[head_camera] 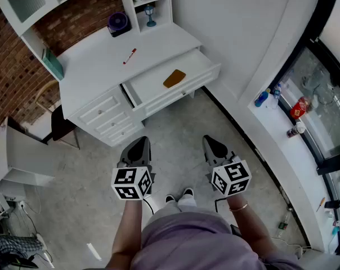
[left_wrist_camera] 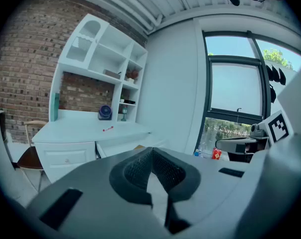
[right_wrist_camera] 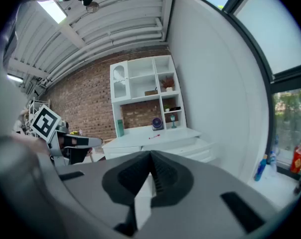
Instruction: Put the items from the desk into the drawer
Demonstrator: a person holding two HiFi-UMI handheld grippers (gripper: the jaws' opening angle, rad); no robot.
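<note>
Standing position, seen from the head view. I am holding the left gripper (head_camera: 138, 145) and the right gripper (head_camera: 213, 144) well apart from the desk (head_camera: 97, 61), both with jaws pressed together on nothing. The red marker (head_camera: 129, 55) is lying on the desktop, ahead of my left gripper, its long axis running diagonally toward the shelves. The open drawer (head_camera: 153, 84) is waiting just beside it. I judge the left gripper nearer.

Person in a lilac top (head_camera: 187, 238), black shoes (head_camera: 179, 196) w/ white soles, thin bracelet (head_camera: 240, 207) on rt wrist. Left tongs (head_camera: 139, 142) & right tongs (head_camera: 210, 141): grey shells, black ribbed pads, each w/ a b&w marker cube (head_camera: 132, 183).
</note>
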